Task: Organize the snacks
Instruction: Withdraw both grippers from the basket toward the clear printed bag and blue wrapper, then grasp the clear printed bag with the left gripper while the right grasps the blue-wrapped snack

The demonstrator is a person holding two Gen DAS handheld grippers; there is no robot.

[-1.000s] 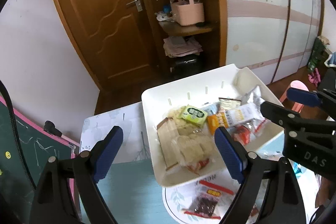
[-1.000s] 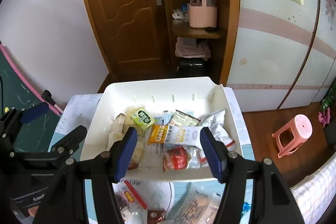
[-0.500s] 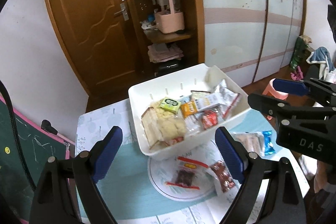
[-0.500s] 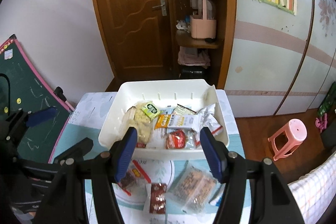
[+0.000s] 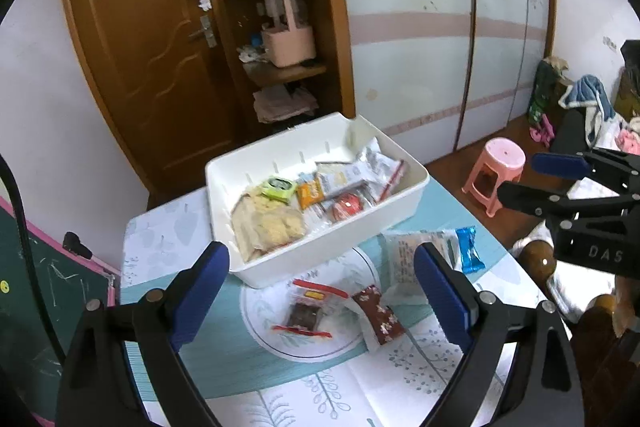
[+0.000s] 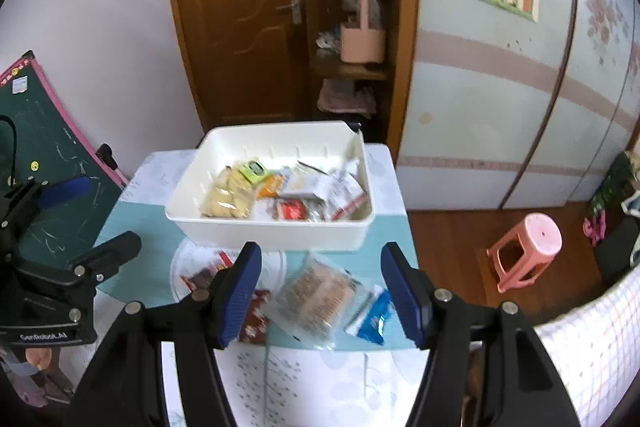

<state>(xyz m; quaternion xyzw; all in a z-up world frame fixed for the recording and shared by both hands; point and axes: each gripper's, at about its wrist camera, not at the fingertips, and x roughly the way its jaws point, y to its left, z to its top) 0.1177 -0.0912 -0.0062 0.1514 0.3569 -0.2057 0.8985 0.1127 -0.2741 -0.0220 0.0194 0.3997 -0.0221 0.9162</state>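
A white bin (image 5: pixel 396 215) (image 6: pixel 276 227) holding several snack packets stands at the table's far side. In front of it lie loose snacks: a clear packet with red trim (image 5: pixel 308 313), a dark red patterned packet (image 5: pixel 378 315) (image 6: pixel 256 315), a large clear cracker bag (image 5: pixel 408 255) (image 6: pixel 320 297) and a blue packet (image 5: pixel 466 249) (image 6: pixel 374 317). My left gripper (image 5: pixel 322 285) is open and empty, above the red-trim packet. My right gripper (image 6: pixel 322 291) is open and empty, above the cracker bag; it also shows in the left wrist view (image 5: pixel 532 177).
The small table (image 5: pixel 256 367) has a teal and white leaf-patterned cloth. A green chalkboard (image 6: pixel 44 155) leans at the left. A pink stool (image 6: pixel 524 251) stands on the wooden floor at the right. A wooden door and shelves are behind the table.
Both grippers have pulled back and up from the bin. More of the table and the loose snacks in front of the bin have come into view. Both stay open.
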